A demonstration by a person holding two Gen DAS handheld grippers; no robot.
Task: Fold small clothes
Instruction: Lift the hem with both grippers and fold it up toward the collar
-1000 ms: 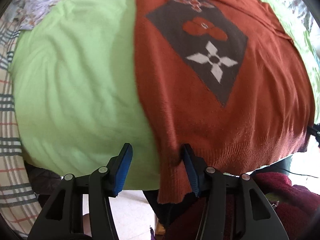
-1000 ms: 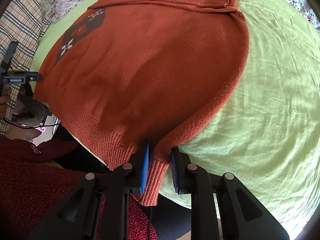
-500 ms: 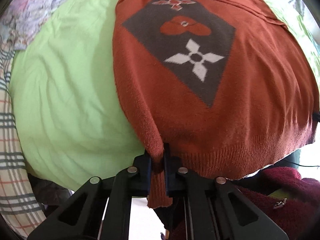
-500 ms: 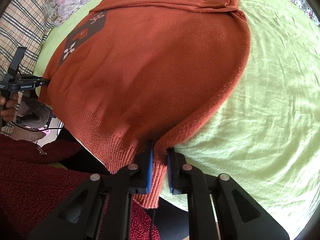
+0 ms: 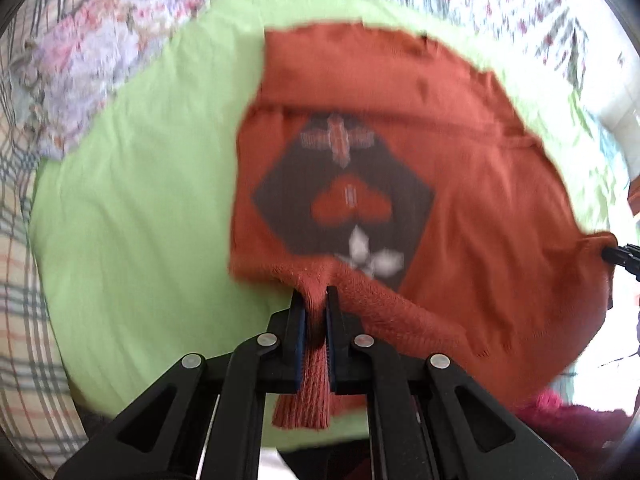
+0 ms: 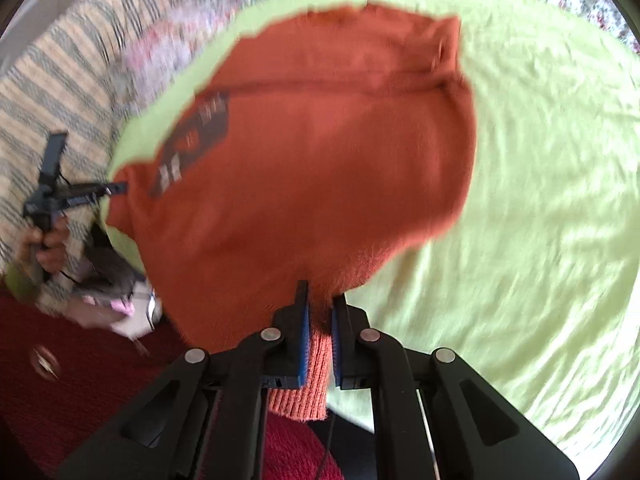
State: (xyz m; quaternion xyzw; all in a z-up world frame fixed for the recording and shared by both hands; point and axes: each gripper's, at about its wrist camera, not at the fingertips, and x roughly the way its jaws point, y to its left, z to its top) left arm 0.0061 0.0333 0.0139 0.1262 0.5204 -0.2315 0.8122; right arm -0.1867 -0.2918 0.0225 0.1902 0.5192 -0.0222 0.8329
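Note:
A rust-orange knitted sweater point(image 5: 460, 184) with a dark diamond patch of flower motifs lies on a light green sheet point(image 5: 132, 208). My left gripper point(image 5: 314, 300) is shut on the ribbed hem at the sweater's left bottom corner, and the hem is raised off the sheet, curling over the lowest white flower. In the right wrist view the same sweater point(image 6: 320, 152) spreads ahead, and my right gripper point(image 6: 320, 300) is shut on the ribbed hem at the other bottom corner, also lifted. The left gripper point(image 6: 116, 188) shows there at the far left, held by a hand point(image 6: 46, 240).
Floral bedding point(image 5: 88, 68) and a checked blanket point(image 5: 20, 320) border the green sheet on the left and back. A dark red fuzzy garment point(image 6: 80, 368) is at the near edge below the grippers. Bare green sheet point(image 6: 540, 200) stretches to the right of the sweater.
Both grippers closed on the hem corners, then rose and moved forward, lifting the bottom edge of the sweater off the sheet and carrying it toward the collar.

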